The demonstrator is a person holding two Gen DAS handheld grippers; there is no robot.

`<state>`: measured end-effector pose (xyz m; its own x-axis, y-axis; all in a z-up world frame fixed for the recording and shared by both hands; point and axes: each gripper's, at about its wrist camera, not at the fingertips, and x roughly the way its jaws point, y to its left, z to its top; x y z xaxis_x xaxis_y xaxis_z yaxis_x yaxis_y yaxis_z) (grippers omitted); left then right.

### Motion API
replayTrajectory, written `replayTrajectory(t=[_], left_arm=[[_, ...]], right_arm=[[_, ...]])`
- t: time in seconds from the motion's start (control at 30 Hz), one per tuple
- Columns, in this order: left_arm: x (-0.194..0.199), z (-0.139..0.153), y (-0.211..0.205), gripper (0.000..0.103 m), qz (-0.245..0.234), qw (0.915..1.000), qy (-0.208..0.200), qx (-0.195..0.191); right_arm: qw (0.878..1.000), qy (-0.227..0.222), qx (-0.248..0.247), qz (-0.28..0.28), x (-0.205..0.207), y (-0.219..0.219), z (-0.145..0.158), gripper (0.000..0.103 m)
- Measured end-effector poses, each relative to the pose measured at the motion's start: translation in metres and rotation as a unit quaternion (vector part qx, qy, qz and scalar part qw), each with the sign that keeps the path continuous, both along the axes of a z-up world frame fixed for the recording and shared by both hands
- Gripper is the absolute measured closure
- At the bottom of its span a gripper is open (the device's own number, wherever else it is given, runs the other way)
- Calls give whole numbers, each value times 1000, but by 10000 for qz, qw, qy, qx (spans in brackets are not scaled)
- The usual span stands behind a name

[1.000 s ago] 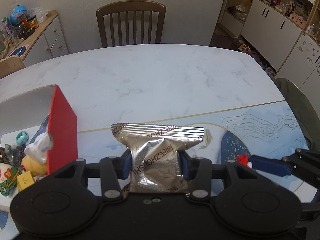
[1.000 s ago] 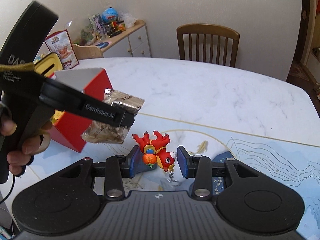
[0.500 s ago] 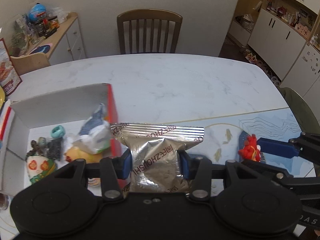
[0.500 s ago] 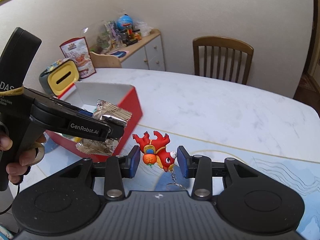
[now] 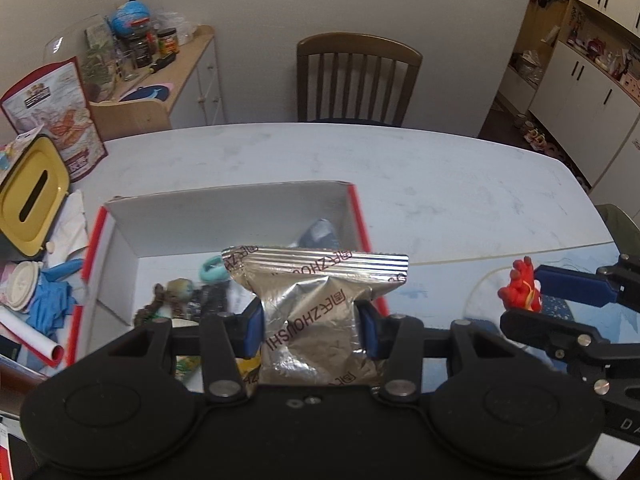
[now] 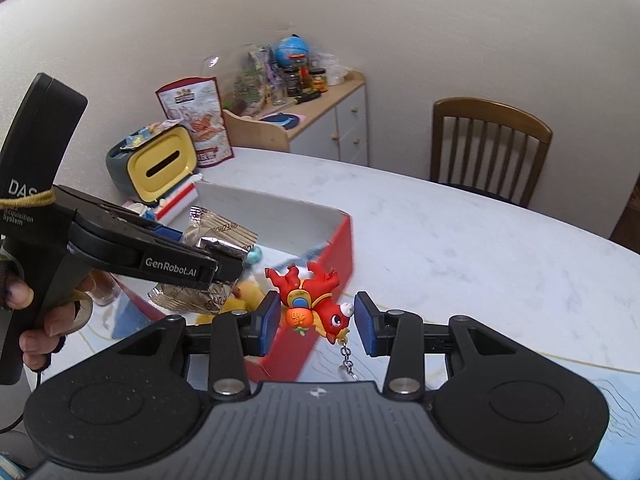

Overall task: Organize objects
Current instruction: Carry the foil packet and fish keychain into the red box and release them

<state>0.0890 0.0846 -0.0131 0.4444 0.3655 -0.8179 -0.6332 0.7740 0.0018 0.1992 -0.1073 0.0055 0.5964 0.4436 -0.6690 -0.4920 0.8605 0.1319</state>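
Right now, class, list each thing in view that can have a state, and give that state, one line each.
Left gripper: shut on the foil packet.
Foil packet: sealed, held above the box.
Right gripper: shut on the red keychain toy.
Red keychain toy: held upside down, chain dangling.
Red box: open, items inside.
Yellow lid: closed.

Packet (image 5: 316,312) above box (image 5: 224,208).

The foil packet (image 5: 316,320) blocks much of the red box's (image 5: 362,224) floor, so the trinkets beneath are half lost; those still showing are blurred. The packet's lower end vanishes behind the left gripper (image 5: 311,330). The red toy's (image 6: 316,304) keychain drops behind the right gripper (image 6: 316,318). Jars on the sideboard (image 6: 320,92) are too small to read.
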Motion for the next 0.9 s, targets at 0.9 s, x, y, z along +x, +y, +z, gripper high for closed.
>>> replayTrajectory(t=[0.9], left_arm=[[-32,-58,127,58,498,9964,690,41]], right_arm=[[9951,409,-830,345,55,140,-73,63]])
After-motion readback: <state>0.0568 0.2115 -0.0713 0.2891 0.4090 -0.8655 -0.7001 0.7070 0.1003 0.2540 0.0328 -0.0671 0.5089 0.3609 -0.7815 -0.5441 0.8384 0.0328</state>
